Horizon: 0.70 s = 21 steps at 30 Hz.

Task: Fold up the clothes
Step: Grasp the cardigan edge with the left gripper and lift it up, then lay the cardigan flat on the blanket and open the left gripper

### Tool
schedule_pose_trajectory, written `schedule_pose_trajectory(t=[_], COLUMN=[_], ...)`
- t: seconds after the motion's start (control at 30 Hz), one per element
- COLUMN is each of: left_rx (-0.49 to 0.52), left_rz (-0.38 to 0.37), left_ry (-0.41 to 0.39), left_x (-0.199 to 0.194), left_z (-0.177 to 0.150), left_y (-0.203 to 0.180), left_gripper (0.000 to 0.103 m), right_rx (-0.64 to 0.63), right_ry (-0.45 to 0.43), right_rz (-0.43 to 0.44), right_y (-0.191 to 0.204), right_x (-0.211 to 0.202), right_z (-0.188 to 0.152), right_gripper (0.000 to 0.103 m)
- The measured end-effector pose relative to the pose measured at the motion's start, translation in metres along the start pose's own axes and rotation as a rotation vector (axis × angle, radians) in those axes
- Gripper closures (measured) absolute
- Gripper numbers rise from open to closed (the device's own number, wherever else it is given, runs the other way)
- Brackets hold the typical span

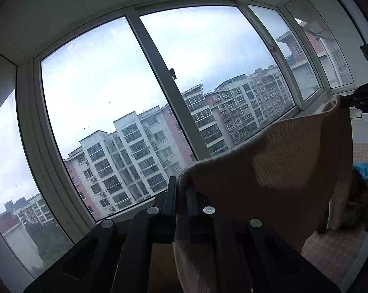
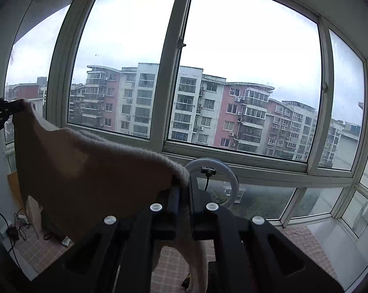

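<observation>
Both hand-held grippers – left (image 1: 181,190), right (image 2: 181,188) – clamped on beige knit garment (image 2: 86,166); window (image 2: 174,73), ring light (image 2: 232,178) behind

Both wrist views face the window (image 1: 159,102) — sharing its apartment blocks (image 2: 208,112).

A cream-beige ribbed knit garment (image 1: 281,151) hangs from two black plastic grippers, the left gripper (image 1: 181,185) and the right gripper (image 2: 181,188). Behind the garment, the white-framed window (image 2: 169,78) shows pink-and-white apartment blocks (image 2: 208,112) under grey sky. Below the garment lies a pink checked tiled floor (image 2: 37,251). Beside it stands a white ring light (image 2: 232,178).
</observation>
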<state>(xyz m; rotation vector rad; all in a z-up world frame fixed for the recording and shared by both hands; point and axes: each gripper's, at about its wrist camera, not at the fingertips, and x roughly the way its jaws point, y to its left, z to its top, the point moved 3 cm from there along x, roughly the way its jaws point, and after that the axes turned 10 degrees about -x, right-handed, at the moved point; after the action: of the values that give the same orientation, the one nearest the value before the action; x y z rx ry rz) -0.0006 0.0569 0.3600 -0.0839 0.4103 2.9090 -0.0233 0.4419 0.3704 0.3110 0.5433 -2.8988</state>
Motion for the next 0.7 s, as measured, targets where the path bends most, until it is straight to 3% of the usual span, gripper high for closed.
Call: schedule_pose_trajectory(t=[0.17, 0.23, 0.33, 0.5, 0.63, 0.7], left_rx=[0.031, 0.041, 0.047, 0.025, -0.025, -0.046], left_rz=[-0.005, -0.002, -0.008, 0.000, 0.015, 0.018], left_ry=[-0.024, -0.006, 0.059, 0.301, 0.540, 0.696], left_x=[-0.027, -0.022, 0.001, 0.105, 0.224, 0.284], left_z=[-0.008, -0.012, -0.027, -0.104, -0.203, -0.262], left_y=[-0.009, -0.008, -0.009, -0.010, -0.020, -0.031], left_gripper=[0.097, 0.097, 0.097, 0.097, 0.095, 0.088], right_rx=[-0.024, -0.030, -0.065, -0.071, -0.039, -0.104], right_ry=[-0.026, -0.038, -0.012, 0.123, 0.303, 0.432], right_rz=[-0.022, -0.024, -0.031, 0.041, 0.062, 0.080], right_y=[0.004, 0.006, 0.012, 0.036, 0.067, 0.097], right_x=[0.001, 0.001, 0.033, 0.141, 0.261, 0.329], right_z=[-0.003, -0.003, -0.013, -0.059, -0.123, -0.165], right_gripper=[0.097, 0.097, 0.097, 0.097, 0.097, 0.095])
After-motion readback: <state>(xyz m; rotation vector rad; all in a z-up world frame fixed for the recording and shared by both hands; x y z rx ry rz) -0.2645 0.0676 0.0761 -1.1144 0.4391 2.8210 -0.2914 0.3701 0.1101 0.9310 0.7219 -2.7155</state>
